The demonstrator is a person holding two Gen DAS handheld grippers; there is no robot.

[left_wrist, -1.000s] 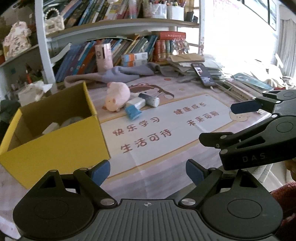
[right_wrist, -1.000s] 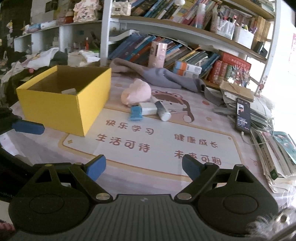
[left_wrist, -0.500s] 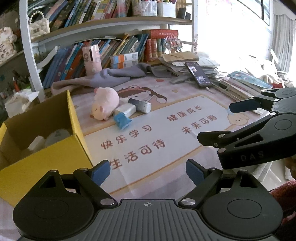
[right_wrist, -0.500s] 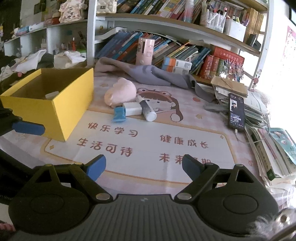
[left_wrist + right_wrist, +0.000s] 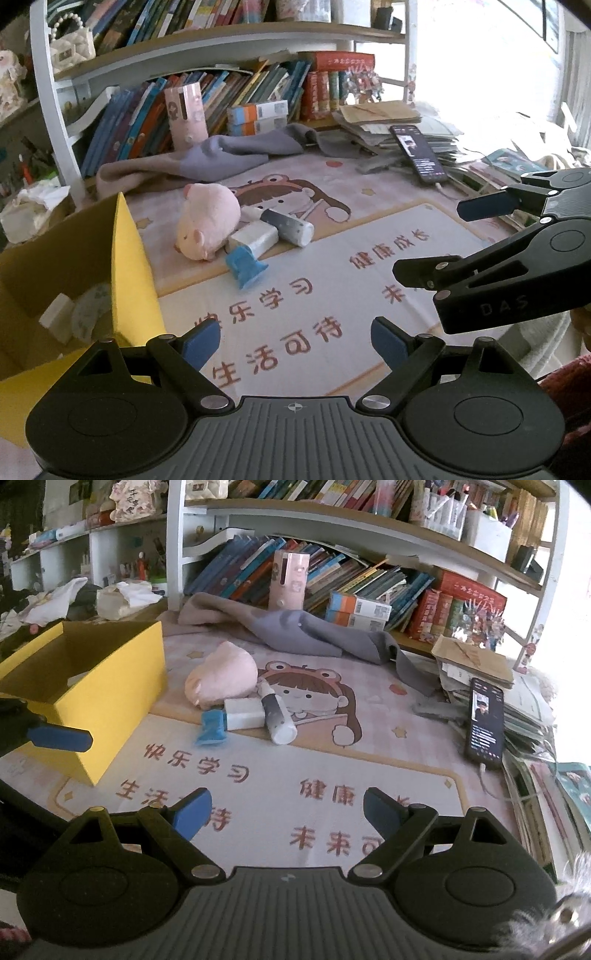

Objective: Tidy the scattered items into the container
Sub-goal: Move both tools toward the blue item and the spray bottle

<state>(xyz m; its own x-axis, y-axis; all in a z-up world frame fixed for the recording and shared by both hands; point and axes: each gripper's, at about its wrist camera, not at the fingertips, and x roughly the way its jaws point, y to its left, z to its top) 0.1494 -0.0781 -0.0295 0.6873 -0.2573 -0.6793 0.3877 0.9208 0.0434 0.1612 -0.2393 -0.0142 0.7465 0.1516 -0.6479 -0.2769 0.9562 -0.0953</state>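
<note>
left hand-held gripper (image 5: 293, 341): jaws wide apart, nothing held | right hand-held gripper (image 5: 286, 810): jaws wide apart, nothing held

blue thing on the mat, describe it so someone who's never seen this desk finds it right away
Start at the yellow box and look right to the pink plush pig on the printed mat. The blue thing lies in front of the pig, touching a white block; it is the cluster's only blue piece.

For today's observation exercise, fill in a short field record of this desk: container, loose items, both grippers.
container: yellow box, open top, some items already inside
loose items: pink plush pig, white box, blue piece, grey-white tube, clustered on the mat
left gripper: open, empty
right gripper: open, empty
</note>
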